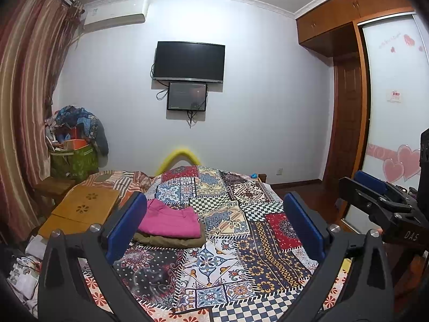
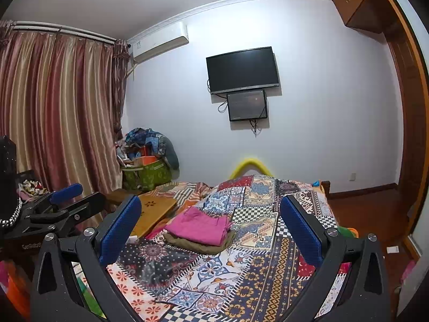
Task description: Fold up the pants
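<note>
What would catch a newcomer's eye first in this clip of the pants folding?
The busy patchwork bedspread fills the middle of both views. On it, left of centre, lie folded pink pants stacked on a folded olive garment. Both grippers, left and right, hang open and empty above the bed, and a dark television hangs on the far wall.

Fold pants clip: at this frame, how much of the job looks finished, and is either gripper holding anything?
Done: pink pants lie folded on top of folded olive pants, stacked on the patchwork bedspread. In hand: nothing; the left gripper and right gripper are both open and empty above the bed. Left: no unfolded pants show on the bed, so folding looks complete or between items.
</note>
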`<action>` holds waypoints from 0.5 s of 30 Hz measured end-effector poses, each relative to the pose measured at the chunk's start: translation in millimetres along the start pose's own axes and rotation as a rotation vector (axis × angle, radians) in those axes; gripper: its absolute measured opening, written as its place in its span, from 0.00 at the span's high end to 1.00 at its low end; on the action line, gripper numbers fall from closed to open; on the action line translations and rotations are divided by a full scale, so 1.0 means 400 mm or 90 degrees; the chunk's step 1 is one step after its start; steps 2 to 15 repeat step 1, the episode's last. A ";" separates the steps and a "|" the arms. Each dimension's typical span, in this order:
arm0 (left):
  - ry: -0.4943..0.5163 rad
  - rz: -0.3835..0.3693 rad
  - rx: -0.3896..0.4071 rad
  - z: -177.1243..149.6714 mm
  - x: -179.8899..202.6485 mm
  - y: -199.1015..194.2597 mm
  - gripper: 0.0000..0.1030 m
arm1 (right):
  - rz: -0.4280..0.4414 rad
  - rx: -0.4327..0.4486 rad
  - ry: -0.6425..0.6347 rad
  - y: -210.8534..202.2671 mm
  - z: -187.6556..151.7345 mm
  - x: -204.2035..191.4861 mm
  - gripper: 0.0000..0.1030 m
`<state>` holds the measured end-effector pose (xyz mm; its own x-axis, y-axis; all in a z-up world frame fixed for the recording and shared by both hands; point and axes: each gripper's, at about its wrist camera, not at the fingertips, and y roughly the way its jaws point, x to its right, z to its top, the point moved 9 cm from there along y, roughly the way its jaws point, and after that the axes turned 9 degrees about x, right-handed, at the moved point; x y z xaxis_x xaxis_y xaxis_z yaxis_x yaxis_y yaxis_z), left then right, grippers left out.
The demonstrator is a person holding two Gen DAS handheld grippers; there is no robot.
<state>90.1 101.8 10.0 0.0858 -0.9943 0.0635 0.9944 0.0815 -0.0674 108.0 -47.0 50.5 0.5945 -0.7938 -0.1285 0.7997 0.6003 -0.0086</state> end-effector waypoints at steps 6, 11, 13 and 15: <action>0.000 0.000 -0.001 0.000 0.002 -0.001 0.00 | -0.001 0.000 0.000 0.002 -0.001 0.001 0.00; 0.000 0.000 -0.001 0.000 0.002 -0.001 0.00 | -0.001 0.000 0.000 0.002 -0.001 0.001 0.00; 0.000 0.000 -0.001 0.000 0.002 -0.001 0.00 | -0.001 0.000 0.000 0.002 -0.001 0.001 0.00; 0.000 0.000 -0.001 0.000 0.002 -0.001 0.00 | -0.001 0.000 0.000 0.002 -0.001 0.001 0.00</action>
